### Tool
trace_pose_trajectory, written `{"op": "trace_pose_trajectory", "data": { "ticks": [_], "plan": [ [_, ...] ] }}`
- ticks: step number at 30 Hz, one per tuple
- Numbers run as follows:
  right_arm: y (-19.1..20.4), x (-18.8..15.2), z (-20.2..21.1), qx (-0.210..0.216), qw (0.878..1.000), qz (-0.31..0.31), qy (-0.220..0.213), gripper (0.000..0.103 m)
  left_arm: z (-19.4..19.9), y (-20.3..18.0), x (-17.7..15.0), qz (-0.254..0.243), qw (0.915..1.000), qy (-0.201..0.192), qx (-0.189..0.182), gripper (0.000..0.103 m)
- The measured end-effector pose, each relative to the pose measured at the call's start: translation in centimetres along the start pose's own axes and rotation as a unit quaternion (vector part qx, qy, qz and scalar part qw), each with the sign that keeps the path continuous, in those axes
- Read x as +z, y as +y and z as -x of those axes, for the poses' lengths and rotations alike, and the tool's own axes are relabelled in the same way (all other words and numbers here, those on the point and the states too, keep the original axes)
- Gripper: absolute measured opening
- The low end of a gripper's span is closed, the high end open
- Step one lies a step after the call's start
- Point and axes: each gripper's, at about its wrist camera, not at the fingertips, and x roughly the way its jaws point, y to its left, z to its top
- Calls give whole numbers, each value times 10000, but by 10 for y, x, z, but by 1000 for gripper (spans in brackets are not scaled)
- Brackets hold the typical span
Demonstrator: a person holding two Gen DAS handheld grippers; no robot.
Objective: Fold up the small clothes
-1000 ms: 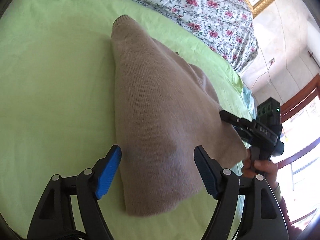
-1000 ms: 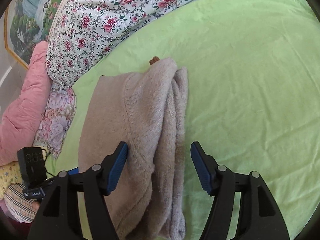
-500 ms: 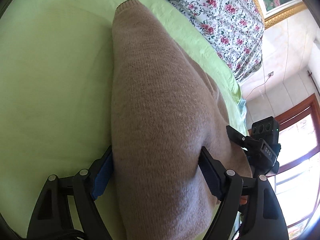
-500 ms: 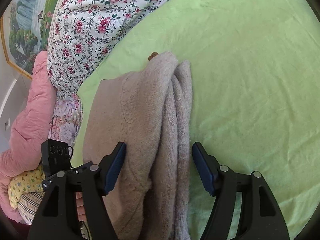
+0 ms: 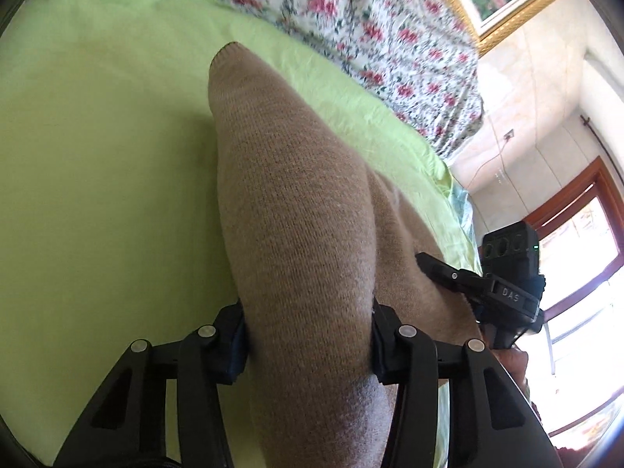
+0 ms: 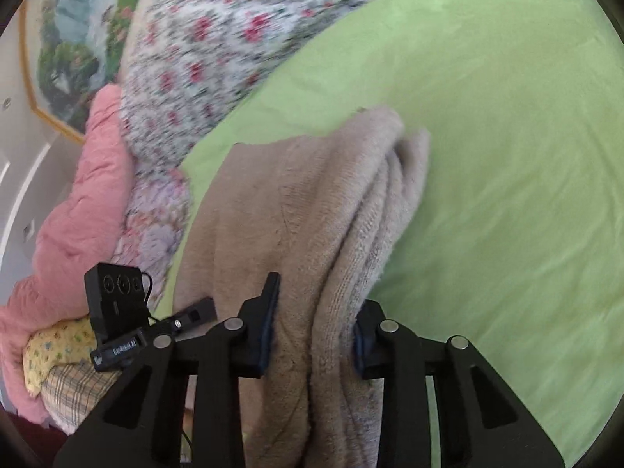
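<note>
Moved: both sets of jaws have closed in onto the beige sweater point(image 5: 296, 210).
Left gripper point(image 5: 308, 347): clamps its near edge.
Right gripper point(image 6: 312, 335): pinches bunched folds.
Sweater: on green bed sheet point(image 6: 507, 156).

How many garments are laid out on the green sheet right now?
1: a beige knitted sweater lying on the light green bed sheet, gripped at its near edge by the left gripper and the right gripper. Anything beneath it would be hidden.
</note>
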Motion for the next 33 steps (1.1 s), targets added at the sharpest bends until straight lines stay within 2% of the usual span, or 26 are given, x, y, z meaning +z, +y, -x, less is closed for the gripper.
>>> {"op": "trace_pose_trajectory", "data": {
  "ticks": [5, 10, 13, 14, 17, 18, 21, 24, 28, 31, 33],
  "plan": [
    [45, -52, -21, 458, 9984, 292, 178, 32, 72, 17, -43, -49, 9997, -33, 230, 48],
    [66, -92, -41, 775, 9955, 356, 406, 32, 111, 42, -85, 71, 9993, -28, 372, 49],
    [60, -107, -52, 462, 9970, 254, 571, 33, 107, 58, -107, 218, 9980, 129, 571, 53],
    [57, -109, -55, 337, 9975, 189, 588, 35, 106, 60, -111, 209, 9976, 83, 649, 57],
    [53, -110, -52, 173, 9982, 54, 567, 40, 106, 62, -110, 364, 9975, 91, 597, 61],
    [56, -109, -49, 54, 9984, 114, 558, 44, 107, 63, -109, 390, 9975, 109, 579, 62],
    [67, -102, -42, -292, 9975, 317, 553, 49, 111, 64, -103, 327, 9974, 165, 618, 65],
    [75, -92, -31, -636, 9962, 478, 355, 56, 114, 67, -92, 360, 9974, 236, 583, 66],
    [82, -67, -26, -578, 9970, 500, 131, 56, 118, 71, -76, 483, 9972, 137, 563, 70],
    [89, -56, -34, -600, 9969, 505, 101, 56, 126, 80, -64, 684, 9966, -65, 461, 73],
    [88, -49, -46, -649, 9966, 479, 142, 56, 122, 91, -53, 825, 9952, -31, 524, 75]
  ]
}}
